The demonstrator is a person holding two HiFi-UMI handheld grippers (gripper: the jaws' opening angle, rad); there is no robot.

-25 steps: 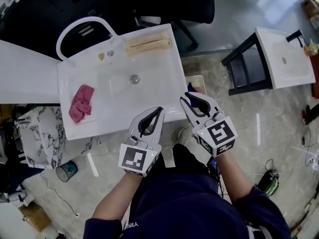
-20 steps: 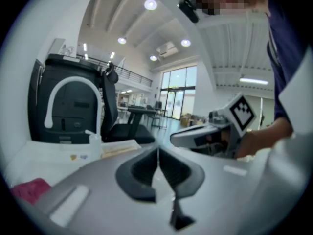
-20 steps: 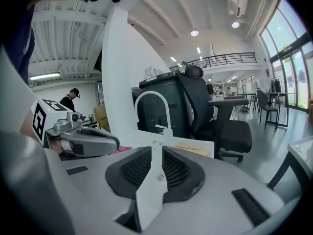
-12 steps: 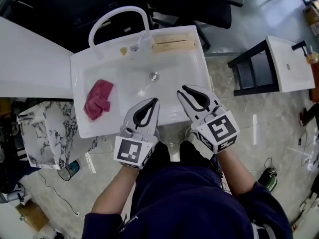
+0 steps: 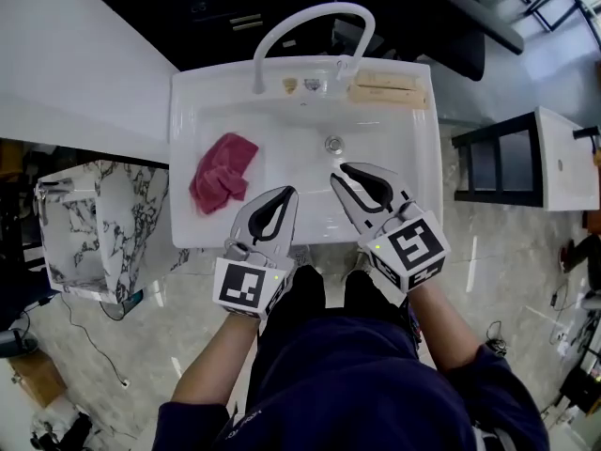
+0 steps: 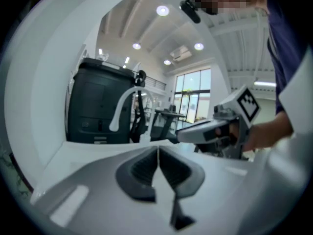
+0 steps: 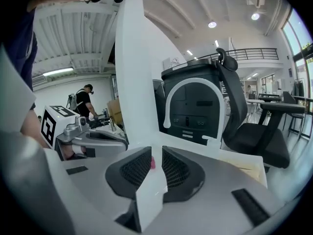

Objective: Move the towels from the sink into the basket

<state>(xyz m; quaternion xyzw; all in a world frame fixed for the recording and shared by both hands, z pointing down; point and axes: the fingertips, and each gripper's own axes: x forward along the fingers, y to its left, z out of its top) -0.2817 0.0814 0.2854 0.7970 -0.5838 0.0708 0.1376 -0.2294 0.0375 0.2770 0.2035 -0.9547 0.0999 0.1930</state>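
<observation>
The towel point(image 5: 223, 172) is a deep raspberry pink, set against the plain glossy white of the sink point(image 5: 188, 130), whose arched faucet point(image 7: 167, 110) is the same white. A pale beige strip point(image 5: 387, 90) runs along the sink's back ledge. The left gripper point(image 5: 289, 194) and the right gripper point(image 5: 336, 171) have light grey shells with black ribbed pads point(image 7: 135, 169), and each bears a marker cube point(image 5: 247, 287) with black squares on white. The person's clothing point(image 5: 329, 374) is dark navy. A marbled surface point(image 5: 103, 224) shows white with dark grey veins. The floor point(image 5: 507, 280) is glossy pale grey-beige. A second sink point(image 5: 563, 158) is white, and an office chair point(image 7: 254, 131) is black.
</observation>
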